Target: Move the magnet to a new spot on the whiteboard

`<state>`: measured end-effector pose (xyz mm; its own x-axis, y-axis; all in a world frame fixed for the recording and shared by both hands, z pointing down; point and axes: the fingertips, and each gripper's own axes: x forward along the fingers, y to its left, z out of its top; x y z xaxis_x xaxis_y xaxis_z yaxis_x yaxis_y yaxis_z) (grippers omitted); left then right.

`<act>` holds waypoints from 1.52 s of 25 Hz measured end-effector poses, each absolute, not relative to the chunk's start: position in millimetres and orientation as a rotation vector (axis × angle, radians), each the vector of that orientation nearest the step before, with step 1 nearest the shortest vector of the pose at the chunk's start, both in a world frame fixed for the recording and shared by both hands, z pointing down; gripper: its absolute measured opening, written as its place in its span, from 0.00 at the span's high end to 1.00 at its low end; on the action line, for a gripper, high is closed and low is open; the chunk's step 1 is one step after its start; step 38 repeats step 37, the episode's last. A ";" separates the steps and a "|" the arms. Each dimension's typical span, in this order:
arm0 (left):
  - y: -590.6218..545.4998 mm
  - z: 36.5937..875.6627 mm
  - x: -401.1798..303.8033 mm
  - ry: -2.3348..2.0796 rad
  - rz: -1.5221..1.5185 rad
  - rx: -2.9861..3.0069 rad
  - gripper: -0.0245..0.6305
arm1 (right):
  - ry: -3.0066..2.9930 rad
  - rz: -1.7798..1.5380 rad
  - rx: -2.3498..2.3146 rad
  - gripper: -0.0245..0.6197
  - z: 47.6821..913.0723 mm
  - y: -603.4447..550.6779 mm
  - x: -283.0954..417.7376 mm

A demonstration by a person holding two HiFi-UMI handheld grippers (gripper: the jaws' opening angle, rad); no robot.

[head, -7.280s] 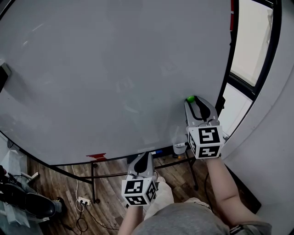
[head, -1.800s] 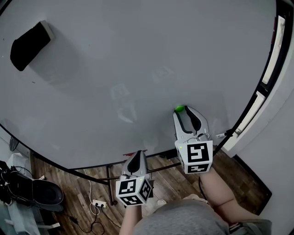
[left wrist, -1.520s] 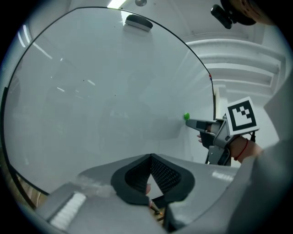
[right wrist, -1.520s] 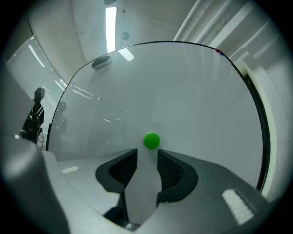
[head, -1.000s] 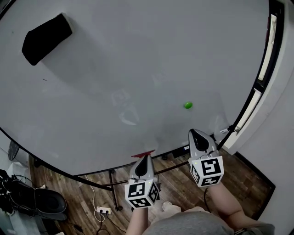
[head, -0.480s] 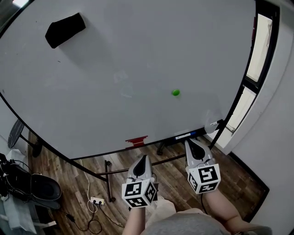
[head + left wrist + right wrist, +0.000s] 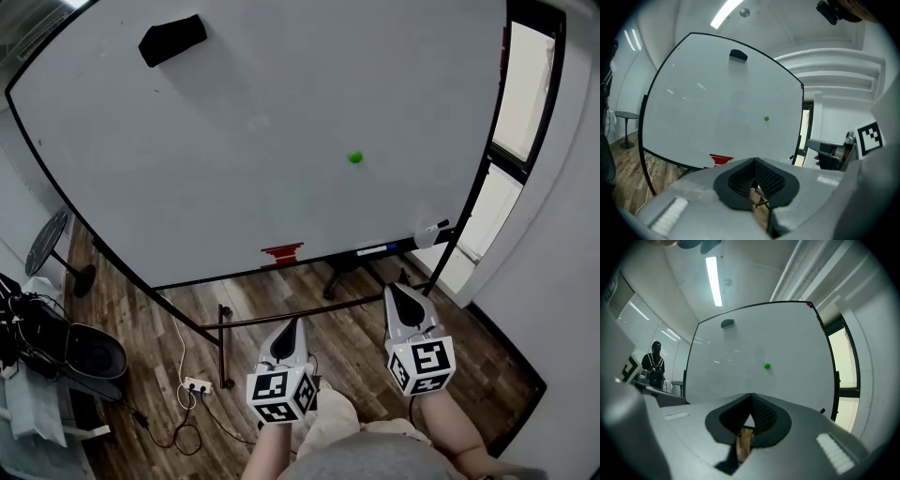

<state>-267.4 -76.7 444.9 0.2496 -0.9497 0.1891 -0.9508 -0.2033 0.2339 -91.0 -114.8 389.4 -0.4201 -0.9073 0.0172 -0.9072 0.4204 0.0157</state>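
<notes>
With the magnet point(image 7: 355, 157) stuck on the whiteboard point(image 7: 234, 141) far ahead of the closed, empty left gripper point(image 7: 291, 324) and right gripper point(image 7: 399, 290), placement is judged done, nothing further required.

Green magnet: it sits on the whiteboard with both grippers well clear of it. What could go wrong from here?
1. The magnet clings to the bare whiteboard with nothing beneath; a weak hold could let it slide or drop.
2. A power strip and cable lie on the floor near the person: possible trip hazard.
3. Left gripper and right gripper are shut; a correction needs reopening.
</notes>
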 end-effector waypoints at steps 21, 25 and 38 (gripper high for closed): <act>-33.5 444.5 -245.8 -1.718 -0.009 2.250 0.96 | -2.638 0.011 1.617 0.97 390.6 -61.9 -83.8; -35.7 443.4 -245.7 -1.719 -0.009 2.255 0.96 | -2.647 0.030 1.613 0.97 391.6 -63.6 -83.7; -49.2 438.8 -241.2 -1.700 -0.009 2.281 0.96 | -2.637 -0.005 1.629 0.96 388.6 -77.5 -80.4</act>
